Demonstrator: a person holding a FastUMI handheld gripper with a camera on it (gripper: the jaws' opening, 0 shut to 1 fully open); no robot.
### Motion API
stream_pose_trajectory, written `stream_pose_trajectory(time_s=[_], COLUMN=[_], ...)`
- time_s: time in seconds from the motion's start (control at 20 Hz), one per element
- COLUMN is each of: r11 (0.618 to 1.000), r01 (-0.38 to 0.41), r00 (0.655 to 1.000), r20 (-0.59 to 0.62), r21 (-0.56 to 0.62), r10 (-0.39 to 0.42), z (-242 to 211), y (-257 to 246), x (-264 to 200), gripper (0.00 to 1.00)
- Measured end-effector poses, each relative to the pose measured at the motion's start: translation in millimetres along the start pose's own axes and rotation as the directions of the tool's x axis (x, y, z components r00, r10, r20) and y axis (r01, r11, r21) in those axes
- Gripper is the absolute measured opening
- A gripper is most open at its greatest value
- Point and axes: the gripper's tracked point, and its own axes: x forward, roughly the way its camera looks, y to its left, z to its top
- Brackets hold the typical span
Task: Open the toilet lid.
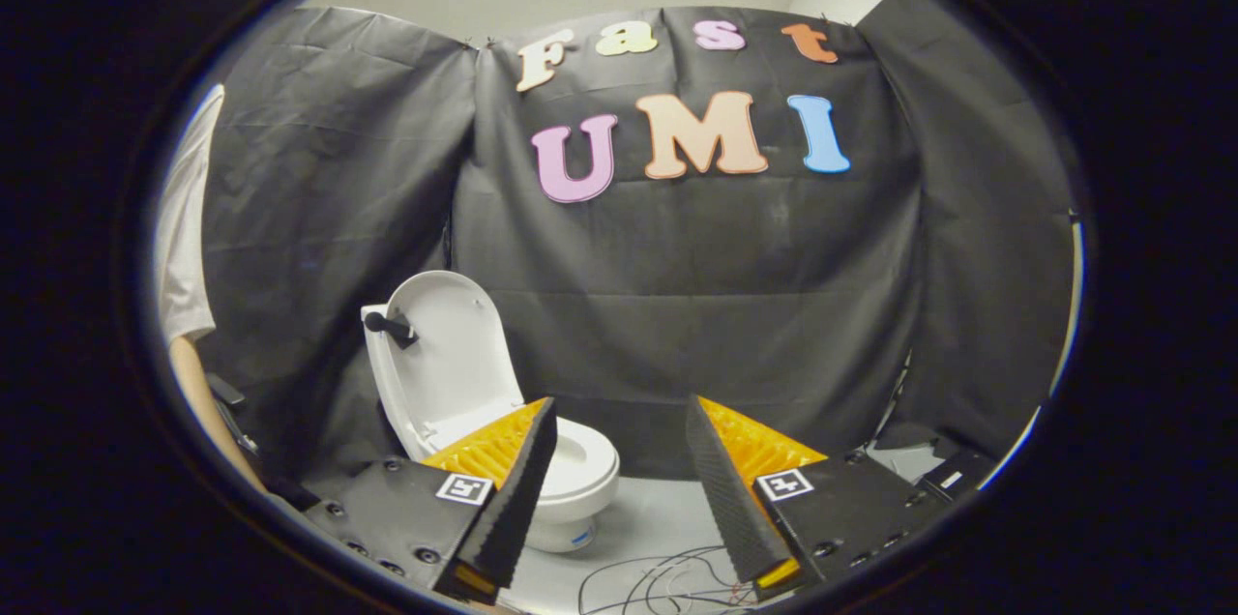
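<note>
The toilet lid stands raised, leaning back above the bowl, beyond the left finger; it looks like light, stiff, smooth plastic, best taken by the dark knob on it; the bowl's inside is hidden; the gripper gapes wide, its 2 fingers holding nothing.

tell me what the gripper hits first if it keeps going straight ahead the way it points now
Probably the black cloth wall, though depth is hard to judge. The open gripper holds nothing, and the toilet, its lid already raised, sits off beside one finger, not in the line.
</note>
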Motion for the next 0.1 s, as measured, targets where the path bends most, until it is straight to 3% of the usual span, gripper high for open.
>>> stream_pose_trajectory(time_s=[0.1], r11=[1.0], r01=[0.002], r00=[1.0], r20=[-0.003], r21=[0.001], r10=[-0.002], z=[-1.2], y=[-0.1], x=[2.1], gripper=[0.57])
